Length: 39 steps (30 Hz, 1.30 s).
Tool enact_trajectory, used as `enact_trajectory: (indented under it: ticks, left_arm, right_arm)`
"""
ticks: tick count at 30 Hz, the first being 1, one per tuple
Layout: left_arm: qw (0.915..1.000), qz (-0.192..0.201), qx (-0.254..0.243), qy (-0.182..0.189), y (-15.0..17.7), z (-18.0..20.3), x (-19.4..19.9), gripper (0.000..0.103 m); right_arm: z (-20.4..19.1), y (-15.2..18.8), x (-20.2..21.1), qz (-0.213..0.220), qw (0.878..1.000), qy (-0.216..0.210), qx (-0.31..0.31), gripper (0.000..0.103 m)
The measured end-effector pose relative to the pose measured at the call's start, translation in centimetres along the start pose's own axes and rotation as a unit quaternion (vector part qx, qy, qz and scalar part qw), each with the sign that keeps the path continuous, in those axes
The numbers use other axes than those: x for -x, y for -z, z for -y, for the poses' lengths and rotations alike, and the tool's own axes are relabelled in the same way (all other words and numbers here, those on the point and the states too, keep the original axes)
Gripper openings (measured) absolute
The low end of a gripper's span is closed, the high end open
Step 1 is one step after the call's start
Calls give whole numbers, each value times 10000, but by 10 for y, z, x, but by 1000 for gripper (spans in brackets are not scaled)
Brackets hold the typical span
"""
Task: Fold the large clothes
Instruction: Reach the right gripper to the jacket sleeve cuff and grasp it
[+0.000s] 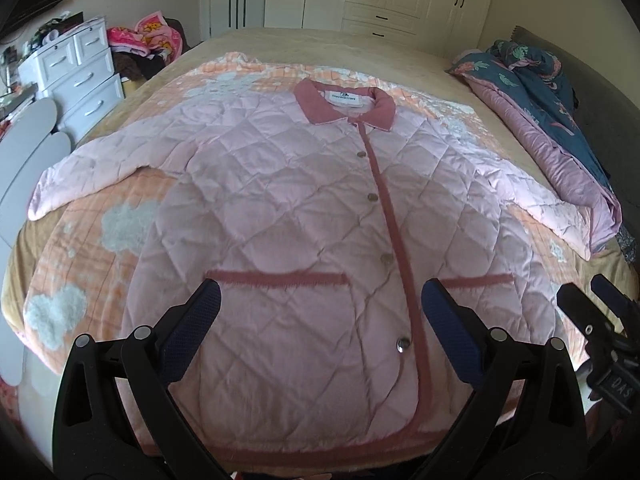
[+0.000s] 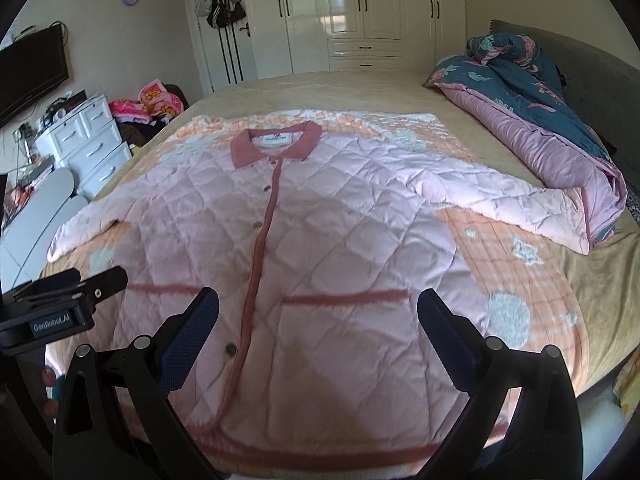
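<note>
A pink quilted jacket with a darker pink collar, placket and pocket trims lies flat and buttoned on the bed, both sleeves spread out sideways. My left gripper hovers open above the jacket's lower hem, left of the placket, with nothing between its fingers. Over the hem on the right pocket side, my right gripper also stands open and empty. The right gripper shows at the right edge of the left wrist view, and the left gripper shows at the left edge of the right wrist view.
The jacket rests on an orange and white blanket over a tan bedspread. A rolled blue floral duvet lies along the right side. White drawers and a clothes pile stand left of the bed; wardrobes behind.
</note>
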<state>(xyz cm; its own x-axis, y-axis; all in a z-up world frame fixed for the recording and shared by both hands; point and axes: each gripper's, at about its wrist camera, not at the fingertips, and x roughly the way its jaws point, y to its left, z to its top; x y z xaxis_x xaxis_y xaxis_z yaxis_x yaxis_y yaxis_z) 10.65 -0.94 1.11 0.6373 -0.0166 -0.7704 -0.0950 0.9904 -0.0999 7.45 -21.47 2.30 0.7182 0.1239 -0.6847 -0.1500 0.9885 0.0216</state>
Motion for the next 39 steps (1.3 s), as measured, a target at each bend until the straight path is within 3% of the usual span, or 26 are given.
enact_trajectory:
  ticks: [12,23,33,39]
  left_arm:
    - [9998,-47,-121,116,-53,24,-40,94]
    - [9989,-333,-230,238,-88,56,-94,94]
    - [9979,-415,-400,310,-113,90,-139,94]
    - [9973,-516,-440,287,-119,103,-160,94]
  right_arm:
    - [35,-48,-46,-129,9989,114,-446,99]
    - [114,-71,-102,-379,9905,381,-1268,99]
    - [211,-68,-153,-601,9662,677,-2415,99]
    - [279,-56,-175,-629,9388,880,-3270,99]
